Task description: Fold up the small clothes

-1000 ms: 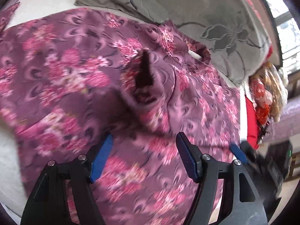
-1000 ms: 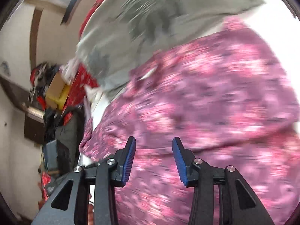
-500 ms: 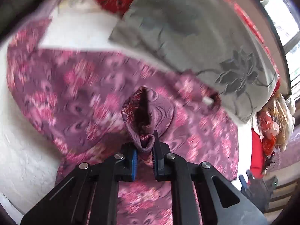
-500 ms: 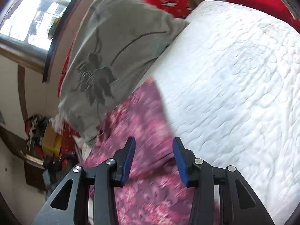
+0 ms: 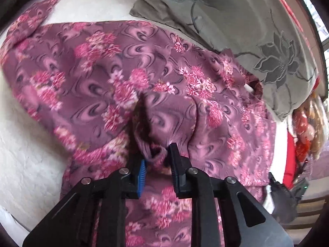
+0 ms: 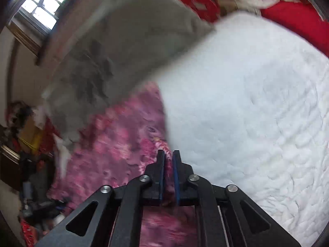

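Observation:
A purple garment with pink flowers (image 5: 102, 72) lies spread on a white quilted bed (image 5: 30, 144). My left gripper (image 5: 157, 160) pinches a raised fold near the garment's middle. The cloth is bunched between the pads and pulled up into a small tent, and the jaws are opening slightly. In the right wrist view, my right gripper (image 6: 168, 156) is shut on the garment's edge (image 6: 123, 140), where it meets the bare quilt (image 6: 246, 113). A strip of purple cloth shows between its blue pads.
A grey cushion with a dark flower print (image 5: 246, 30) lies along the far side and overlaps the garment's top edge; it also shows, blurred, in the right wrist view (image 6: 113, 51). Red bedding (image 6: 298, 20) lies beyond the quilt. Clutter (image 6: 26, 133) fills the floor beside the bed.
My left gripper went from wide open to closed on the raised fold. My right gripper swung across to the garment's edge by the white quilt and shut on it.

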The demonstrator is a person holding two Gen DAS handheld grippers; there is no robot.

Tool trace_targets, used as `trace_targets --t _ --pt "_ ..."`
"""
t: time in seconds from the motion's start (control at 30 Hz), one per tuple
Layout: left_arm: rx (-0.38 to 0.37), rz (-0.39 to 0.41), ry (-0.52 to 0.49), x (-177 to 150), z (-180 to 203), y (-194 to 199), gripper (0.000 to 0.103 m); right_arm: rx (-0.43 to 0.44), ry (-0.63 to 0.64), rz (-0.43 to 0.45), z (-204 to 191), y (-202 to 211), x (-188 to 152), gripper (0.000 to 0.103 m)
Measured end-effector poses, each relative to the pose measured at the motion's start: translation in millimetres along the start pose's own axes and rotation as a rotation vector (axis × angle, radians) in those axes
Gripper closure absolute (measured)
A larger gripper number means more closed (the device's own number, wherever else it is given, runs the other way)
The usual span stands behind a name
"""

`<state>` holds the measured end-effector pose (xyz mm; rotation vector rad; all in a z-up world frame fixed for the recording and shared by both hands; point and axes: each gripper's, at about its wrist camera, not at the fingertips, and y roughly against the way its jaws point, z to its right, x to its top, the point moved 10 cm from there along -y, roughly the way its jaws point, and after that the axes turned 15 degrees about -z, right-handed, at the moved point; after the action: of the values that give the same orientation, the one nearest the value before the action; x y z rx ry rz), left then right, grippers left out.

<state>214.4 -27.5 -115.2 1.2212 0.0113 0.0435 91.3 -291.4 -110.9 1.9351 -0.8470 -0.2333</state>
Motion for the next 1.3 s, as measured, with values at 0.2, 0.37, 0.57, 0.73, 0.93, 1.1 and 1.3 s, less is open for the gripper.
trace_targets --t 0.2,0.37,0.57,0.73,0.93,1.1,1.3 --pt "-0.041 0.154 -0.022 -3 11 43 0.084 0.062 0.014 0.121 -12 40 3 0.091" --pt "0.089 0.059 -0.088 13 26 -8 0.074 0.039 0.165 0.046 -61 16 -8 0.086" --pt "0.045 0.026 -0.097 11 21 -10 0.073 -0.046 0.166 -0.073 -90 -29 -40 0.086" --pt "-0.033 0.098 -0.078 18 4 41 0.073 0.072 0.343 -0.088 -185 -46 -63 0.083" --pt "0.111 0.219 -0.001 81 -74 124 0.049 0.135 0.453 -0.152 -255 -106 -94 0.083" --pt "0.3 0.149 0.073 150 -154 141 0.049 0.044 0.573 0.01 -256 -121 -112 0.081" --pt "0.544 0.021 0.058 204 -197 102 0.049 0.089 0.553 0.005 -253 -114 -112 0.081"
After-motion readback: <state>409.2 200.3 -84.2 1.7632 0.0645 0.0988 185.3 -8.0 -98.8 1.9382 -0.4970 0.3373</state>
